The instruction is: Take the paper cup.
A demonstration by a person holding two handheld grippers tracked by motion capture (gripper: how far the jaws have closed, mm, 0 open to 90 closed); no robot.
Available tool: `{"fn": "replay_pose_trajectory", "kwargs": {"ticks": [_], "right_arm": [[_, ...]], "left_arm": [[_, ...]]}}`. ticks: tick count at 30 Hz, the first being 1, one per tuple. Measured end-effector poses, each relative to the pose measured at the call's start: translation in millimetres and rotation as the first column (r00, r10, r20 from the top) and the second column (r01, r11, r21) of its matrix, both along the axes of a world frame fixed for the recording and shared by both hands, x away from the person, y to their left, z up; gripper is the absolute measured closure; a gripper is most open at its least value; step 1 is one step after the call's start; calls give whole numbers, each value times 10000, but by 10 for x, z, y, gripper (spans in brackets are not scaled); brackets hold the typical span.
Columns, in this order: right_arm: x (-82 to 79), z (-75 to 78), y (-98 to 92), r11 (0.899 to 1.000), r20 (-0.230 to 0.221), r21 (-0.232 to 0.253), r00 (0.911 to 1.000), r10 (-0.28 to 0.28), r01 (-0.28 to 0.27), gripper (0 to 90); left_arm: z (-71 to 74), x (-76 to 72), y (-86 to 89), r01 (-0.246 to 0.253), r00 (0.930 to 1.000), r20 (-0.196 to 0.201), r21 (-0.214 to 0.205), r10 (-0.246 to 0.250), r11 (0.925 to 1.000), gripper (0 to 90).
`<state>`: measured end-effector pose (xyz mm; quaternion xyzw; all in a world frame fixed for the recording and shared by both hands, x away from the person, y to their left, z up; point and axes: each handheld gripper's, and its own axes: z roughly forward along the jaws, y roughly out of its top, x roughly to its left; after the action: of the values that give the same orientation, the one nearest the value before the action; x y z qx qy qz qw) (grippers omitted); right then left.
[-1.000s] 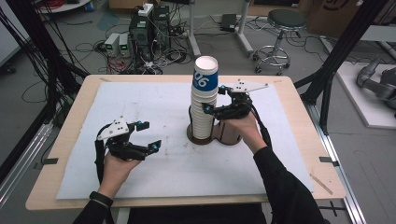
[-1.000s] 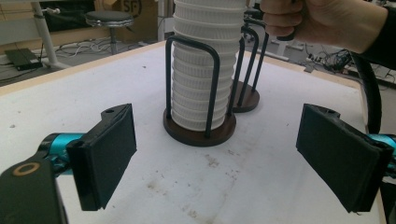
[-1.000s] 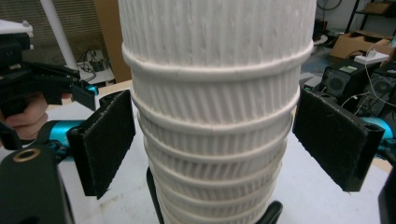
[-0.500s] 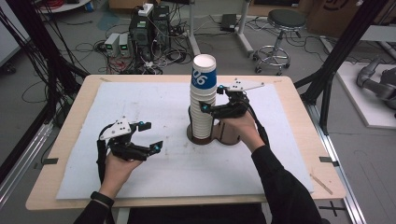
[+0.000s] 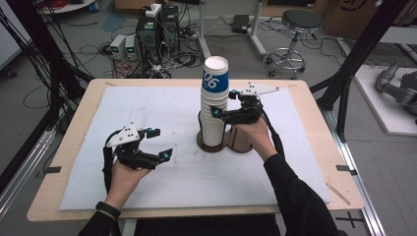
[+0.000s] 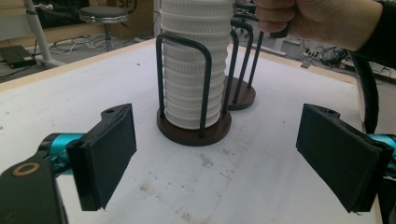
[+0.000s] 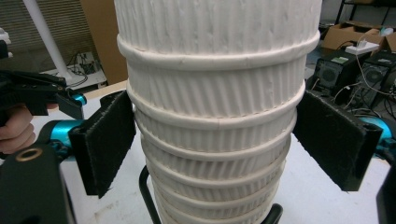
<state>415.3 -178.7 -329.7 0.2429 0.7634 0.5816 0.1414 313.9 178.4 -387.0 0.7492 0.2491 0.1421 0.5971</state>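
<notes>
A tall stack of white ribbed paper cups (image 5: 214, 130) stands in a black wire holder on a dark round base (image 5: 206, 146) at the middle of the table; the top cup has a blue band. My right gripper (image 5: 219, 111) reaches in from the right at mid height, and its jaws straddle the stack (image 7: 215, 88). The pads (image 7: 107, 144) sit close against both sides, with no squeeze visible. My left gripper (image 5: 162, 143) is open and holds nothing, low over the white sheet left of the holder. It faces the stack (image 6: 194, 79) and base (image 6: 194, 133).
A second, empty wire holder (image 5: 242, 142) joins the first on its right, under the right hand (image 6: 317, 21). A white sheet (image 5: 147, 113) covers most of the wooden table (image 5: 64, 147). Beyond the far edge are cables, computer boxes and a stool (image 5: 295, 22).
</notes>
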Motion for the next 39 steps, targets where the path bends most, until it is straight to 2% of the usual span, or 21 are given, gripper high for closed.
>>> {"fn": "replay_pose_trajectory", "kwargs": {"ticks": [8, 9, 10, 12, 13, 17, 20, 22, 23, 26, 29, 34, 35, 36, 38, 39], "right_arm": [[-7, 4, -3, 10000, 71, -27, 10000, 8, -8, 145], [-12, 3, -4, 10000, 94, -48, 10000, -10, 11, 145], [-13, 4, -3, 10000, 106, -52, 9999, -15, 16, 146], [-13, 0, -3, 10000, 158, -47, 9999, -24, 24, 146], [-14, -2, -2, 10000, 174, -27, 9998, -41, 41, 146], [-11, -5, 0, 10000, 203, -6, 9998, -45, 46, 146], [-14, -5, 0, 10000, 198, 4, 9998, -51, 51, 146], [-13, -6, -2, 10000, 204, 11, 9998, -51, 50, 147], [-13, -6, -2, 10000, 204, 11, 9998, -51, 50, 147], [-17, -8, -5, 10000, 263, 20, 9996, -61, 61, 147], [-24, -8, -5, 10000, 241, 21, 9997, -85, 85, 147], [-26, -6, -7, 10000, 301, 8, 9995, -81, 81, 149], [-27, -5, -5, 10000, 300, 11, 9995, -88, 88, 149], [-25, -7, -5, 10000, 355, -6, 9993, -84, 84, 150], [-31, -6, -2, 9999, 346, 1, 9993, -131, 131, 150], [-30, -6, -2, 9999, 363, -12, 9993, -131, 131, 150]], "left_arm": [[239, 4, -61, 189, 9993, 334, -269, -180, 9995, 121], [307, 24, -76, 293, 9990, 356, -426, -278, 9987, 121], [307, 24, -76, 293, 9990, 356, -426, -278, 9987, 121], [423, 63, -99, 374, 9987, 389, -831, -342, 9958, 121], [423, 63, -99, 374, 9987, 389, -831, -342, 9958, 121], [614, 146, -144, 432, 9983, 431, -1183, -384, 9920, 122], [770, 232, -202, 434, 9982, 458, -1255, -379, 9911, 121], [908, 345, -282, 465, 9984, 390, -1299, -418, 9904, 121], [908, 345, -282, 465, 9984, 390, -1299, -418, 9904, 122], [1062, 499, -414, 533, 9983, 292, -1479, -495, 9876, 121], [1128, 566, -482, 536, 9984, 283, -1498, -499, 9873, 121], [1331, 720, -675, 439, 9981, 485, -1177, -385, 9921, 132], [1331, 720, -675, 439, 9981, 485, -1177, -385, 9921, 142], [1396, 770, -729, 350, 9983, 506, -1211, -290, 9920, 143], [1430, 808, -763, 355, 9984, 488, -1263, -295, 9914, 149], [1471, 871, -809, 378, 9988, 364, -1417, -330, 9892, 151]]}}
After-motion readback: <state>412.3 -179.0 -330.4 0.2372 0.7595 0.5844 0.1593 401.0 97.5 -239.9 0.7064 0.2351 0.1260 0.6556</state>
